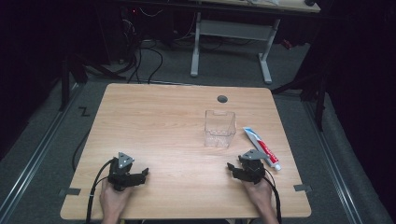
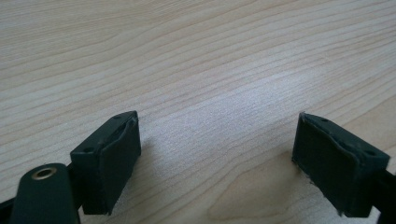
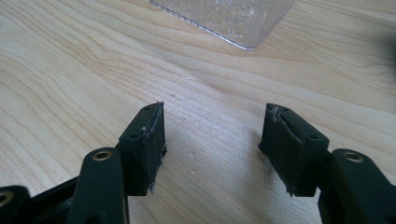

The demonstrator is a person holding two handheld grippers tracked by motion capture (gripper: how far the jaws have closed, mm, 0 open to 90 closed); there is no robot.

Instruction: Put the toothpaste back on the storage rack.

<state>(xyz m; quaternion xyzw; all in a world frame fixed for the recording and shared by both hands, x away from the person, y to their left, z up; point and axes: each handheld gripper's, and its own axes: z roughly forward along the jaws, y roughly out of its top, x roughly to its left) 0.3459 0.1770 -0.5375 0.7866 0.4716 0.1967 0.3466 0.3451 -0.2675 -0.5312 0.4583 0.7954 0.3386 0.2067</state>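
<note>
Your left hand-held gripper [image 1: 140,175] rests low on the table [image 1: 154,126], jaws wide, nothing btwn them. Going right, the clear box [image 1: 219,129] stands upright w/ its top open, past the middle of the table. Your right hand-held gripper [image 1: 237,164] sits near it, jaws wide too, holding nothing. Just beside that gripper, on its right, lies the toothpaste tube [image 1: 261,147], flat on the table. Looks like the start: nothing picked up yet. Next, prob turn the right one to the tube, then close the jaws across it.
</note>
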